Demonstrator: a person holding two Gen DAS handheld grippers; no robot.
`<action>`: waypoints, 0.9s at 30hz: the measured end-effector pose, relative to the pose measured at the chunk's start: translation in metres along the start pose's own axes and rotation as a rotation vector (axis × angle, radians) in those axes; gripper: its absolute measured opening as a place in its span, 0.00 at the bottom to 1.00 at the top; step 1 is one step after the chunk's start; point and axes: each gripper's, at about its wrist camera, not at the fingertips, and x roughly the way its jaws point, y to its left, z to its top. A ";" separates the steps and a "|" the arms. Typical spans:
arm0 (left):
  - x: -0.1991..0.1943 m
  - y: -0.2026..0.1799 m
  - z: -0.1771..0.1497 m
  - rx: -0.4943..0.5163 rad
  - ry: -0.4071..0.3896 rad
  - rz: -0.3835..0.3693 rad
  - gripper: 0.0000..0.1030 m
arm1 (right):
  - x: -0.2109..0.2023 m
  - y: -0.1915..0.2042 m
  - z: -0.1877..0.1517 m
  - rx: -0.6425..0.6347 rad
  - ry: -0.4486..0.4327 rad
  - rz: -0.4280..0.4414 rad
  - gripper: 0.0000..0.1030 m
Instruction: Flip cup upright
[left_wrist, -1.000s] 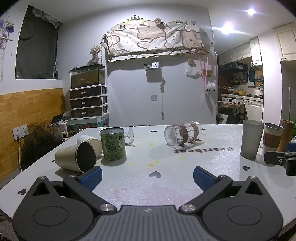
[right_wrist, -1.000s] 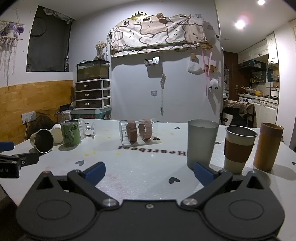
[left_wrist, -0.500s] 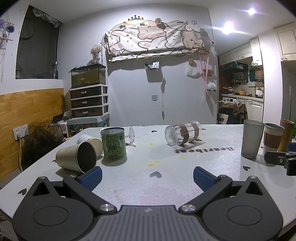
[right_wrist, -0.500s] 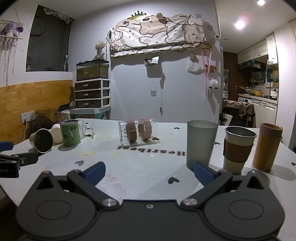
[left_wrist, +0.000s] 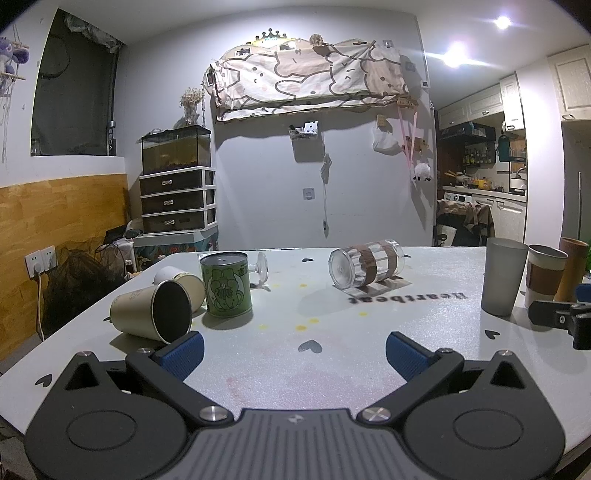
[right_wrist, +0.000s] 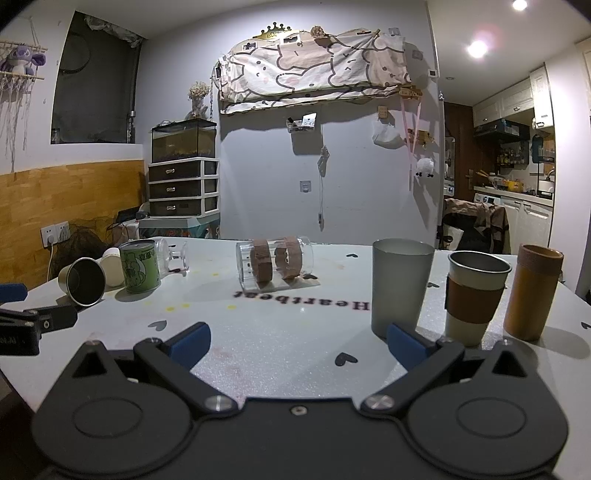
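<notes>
Grippers (left_wrist: 294, 349) (right_wrist: 299, 341) low, level, jaws apart.

My left gripper (left_wrist: 294, 349) hangs spread wide over the table (left_wrist: 332, 369). Near left, a beige cup (left_wrist: 151, 314) lies tipped beside a green can (left_wrist: 226, 283).

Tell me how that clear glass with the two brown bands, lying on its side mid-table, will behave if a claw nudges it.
The clear cylindrical glass with two brown bands lies on its round side on the white table, so it will probably roll. Its smooth transparent wall looks slippery and breakable; the bands may give better grip. Both the left claw and the right claw are open.
</notes>
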 end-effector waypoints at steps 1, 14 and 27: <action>0.000 0.000 0.000 0.000 0.000 0.000 1.00 | 0.000 0.000 0.000 0.000 0.000 0.000 1.00; 0.000 0.000 0.000 0.000 0.001 -0.001 1.00 | -0.001 0.000 0.000 0.000 0.000 -0.001 1.00; 0.005 -0.002 -0.005 -0.005 0.008 -0.010 1.00 | -0.001 -0.006 0.004 0.005 0.001 0.001 1.00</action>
